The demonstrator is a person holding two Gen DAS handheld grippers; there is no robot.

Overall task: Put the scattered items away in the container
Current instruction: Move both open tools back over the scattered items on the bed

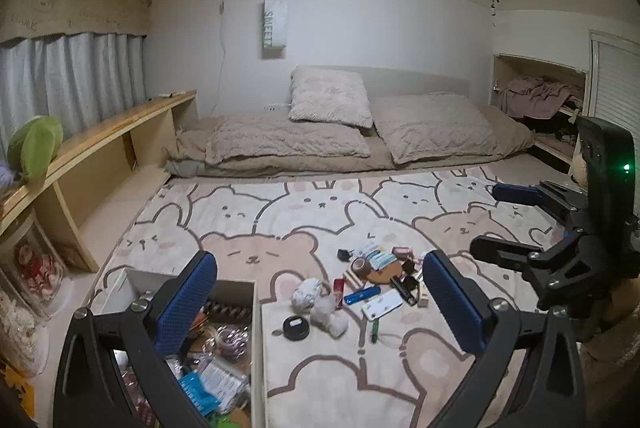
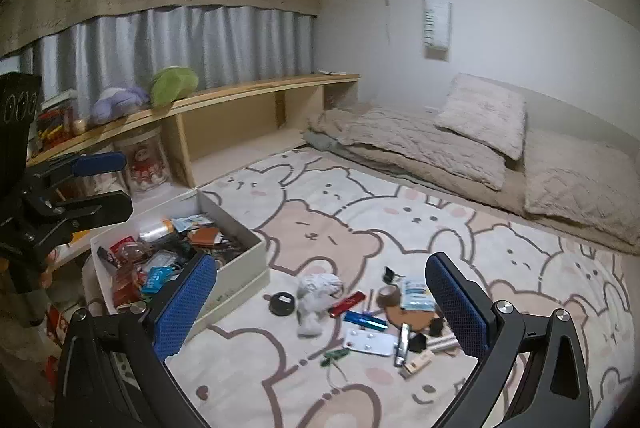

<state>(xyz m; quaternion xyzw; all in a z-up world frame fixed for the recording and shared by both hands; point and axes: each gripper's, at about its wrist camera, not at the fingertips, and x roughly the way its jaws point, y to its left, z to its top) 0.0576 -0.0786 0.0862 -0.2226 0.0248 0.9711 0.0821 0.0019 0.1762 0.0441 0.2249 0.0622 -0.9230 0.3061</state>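
Blue-padded left claw (image 1: 320,302) and right claw (image 2: 320,302) gape above scattered items (image 2: 372,312).

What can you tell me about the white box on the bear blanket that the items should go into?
The white rectangular open-topped box looks like stiff cardboard or thin board, with low straight walls and no lid in view. It stands upright on the bear-patterned blanket, to the left of the scattered items and near the wooden shelf. It is already crowded with packets, wrappers and other small things. Neither gripper touches it.
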